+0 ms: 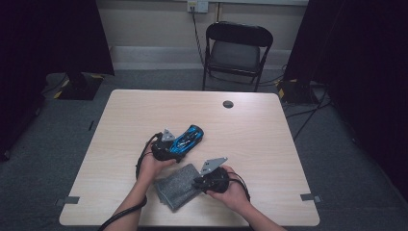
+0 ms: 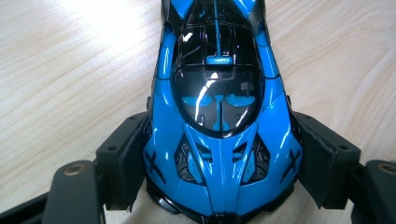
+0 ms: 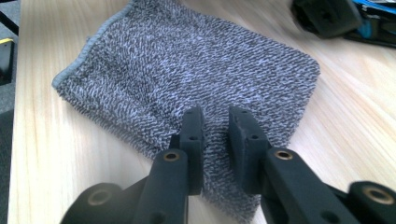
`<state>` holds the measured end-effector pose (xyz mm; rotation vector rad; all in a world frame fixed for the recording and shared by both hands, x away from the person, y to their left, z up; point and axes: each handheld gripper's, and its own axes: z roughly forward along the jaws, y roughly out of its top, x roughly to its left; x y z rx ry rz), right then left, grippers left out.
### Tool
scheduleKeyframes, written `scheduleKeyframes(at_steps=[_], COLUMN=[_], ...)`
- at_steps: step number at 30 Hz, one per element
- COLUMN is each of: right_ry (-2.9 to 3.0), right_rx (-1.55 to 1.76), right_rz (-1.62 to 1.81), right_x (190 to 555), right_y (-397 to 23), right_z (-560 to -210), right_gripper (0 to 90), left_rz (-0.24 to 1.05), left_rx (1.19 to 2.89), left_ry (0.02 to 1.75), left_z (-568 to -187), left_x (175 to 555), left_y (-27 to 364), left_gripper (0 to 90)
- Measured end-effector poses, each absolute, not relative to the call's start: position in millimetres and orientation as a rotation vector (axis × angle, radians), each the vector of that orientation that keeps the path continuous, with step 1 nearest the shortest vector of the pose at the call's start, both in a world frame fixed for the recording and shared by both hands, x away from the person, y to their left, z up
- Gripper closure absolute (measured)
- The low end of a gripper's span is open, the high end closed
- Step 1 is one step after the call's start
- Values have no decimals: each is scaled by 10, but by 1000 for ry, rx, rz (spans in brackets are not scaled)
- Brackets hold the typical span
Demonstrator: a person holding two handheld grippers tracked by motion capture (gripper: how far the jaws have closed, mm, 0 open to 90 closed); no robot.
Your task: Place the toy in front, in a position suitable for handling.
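A: toy car [image 2: 219, 121], blue and black, sits near the middle of the table [image 1: 260, 130]. The left gripper [image 1: 166, 149] has its pads clamped on both flanks of one end, so it's held steady on the wood. Grey knitted cloth [image 3: 187, 79] lies just beside it, toward the person

B: and the right gripper [image 3: 215, 135]? looks like it's going for the cloth

A: yeah, its jaws are nearly together over the near edge of the cloth, just a narrow gap left. Can't tell from the right gripper view whether there's any fabric pinched in there, the tips seem to rest on top of it

B: my guess is a wipe-down of the car. I'd grab a proper fold of the cloth, not just a few loops of knit, or it'll slip out the moment it drags over the bodywork

A: agreed, and keep the left clamp low on the flanks so the roof and nose stay free for the cloth
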<state>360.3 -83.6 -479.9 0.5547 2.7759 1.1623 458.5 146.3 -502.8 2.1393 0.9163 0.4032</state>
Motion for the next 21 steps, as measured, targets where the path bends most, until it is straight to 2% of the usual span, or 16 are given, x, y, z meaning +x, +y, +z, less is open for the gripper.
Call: scheduleKeyframes(at_steps=[4,6,8,9,12,21], right_ry=[2776,2775,2769,2769,2736,2749], right_rx=[561,599,628,628,627,577], right_rz=[1148,1178,1234,1234,1295,1312], right_x=[3616,3624,3637,3637,3665,3803], right_y=[-950,-1020,-1068,-1068,-1039,-738], right_z=[-4771,-4772,-4762,-4762,-4699,-4688], right_gripper=[807,730,554,554,447,310], left_rz=[403,402,404,404,405,402], left_rx=[2130,2129,2130,2130,2130,2129], left_ry=[923,924,924,924,924,924], left_z=[-5031,-5032,-5031,-5031,-5031,-5032], left_x=[4582,4581,4581,4581,4581,4581], left_y=[1458,1458,1458,1458,1458,1457], left_gripper=[258,259,258,259,258,259])
